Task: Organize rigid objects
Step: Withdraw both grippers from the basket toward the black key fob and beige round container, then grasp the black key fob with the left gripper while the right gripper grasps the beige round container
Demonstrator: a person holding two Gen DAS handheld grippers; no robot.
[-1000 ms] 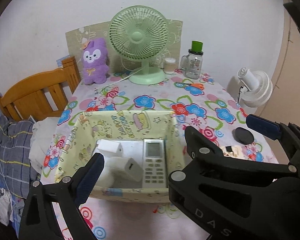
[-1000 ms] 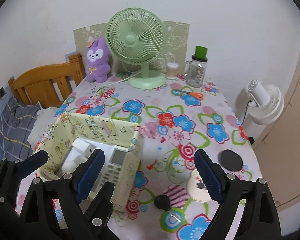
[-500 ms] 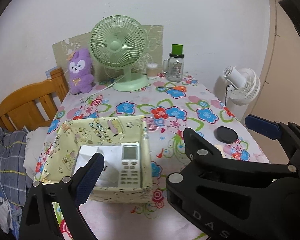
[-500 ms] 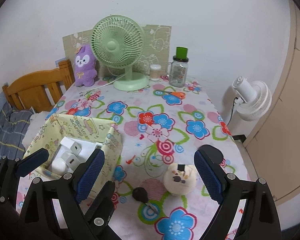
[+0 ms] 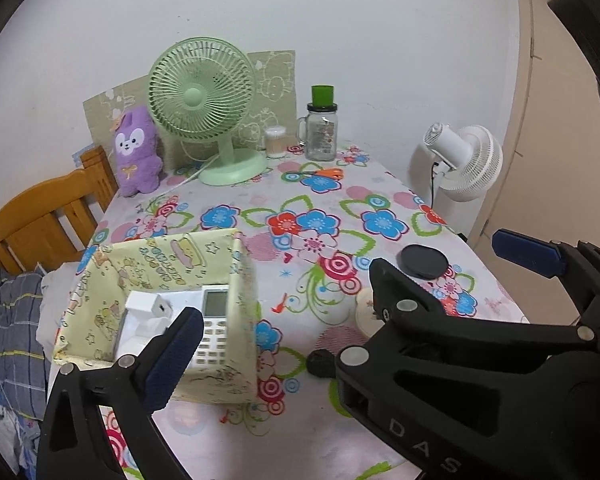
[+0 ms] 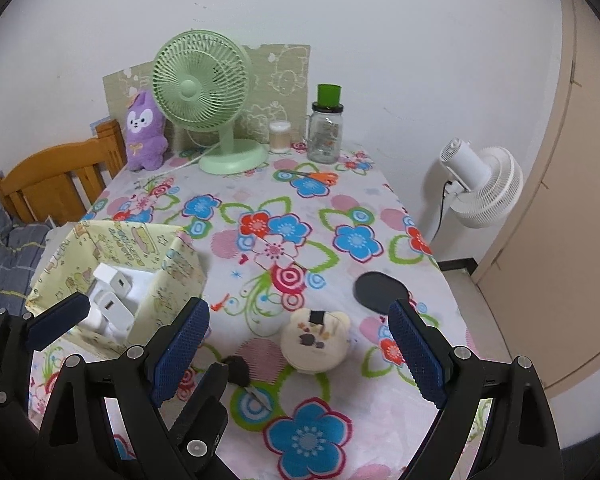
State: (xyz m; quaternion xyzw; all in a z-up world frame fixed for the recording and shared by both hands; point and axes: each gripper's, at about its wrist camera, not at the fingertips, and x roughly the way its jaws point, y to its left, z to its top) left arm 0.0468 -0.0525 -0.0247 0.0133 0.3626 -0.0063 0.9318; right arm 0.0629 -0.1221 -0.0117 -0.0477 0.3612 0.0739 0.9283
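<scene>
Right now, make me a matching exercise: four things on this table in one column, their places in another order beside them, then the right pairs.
Things:
1. remote control
2. cream bear-shaped case
3. orange-handled scissors
4. purple plush toy

Places:
A. at the back of the table, left of the green fan
B. inside the yellow fabric box
C. flat on the cloth in front of the glass jar
D. near the front edge, between the right tongs' open fingers

Pairs: 1-B, 2-D, 3-C, 4-A
</scene>
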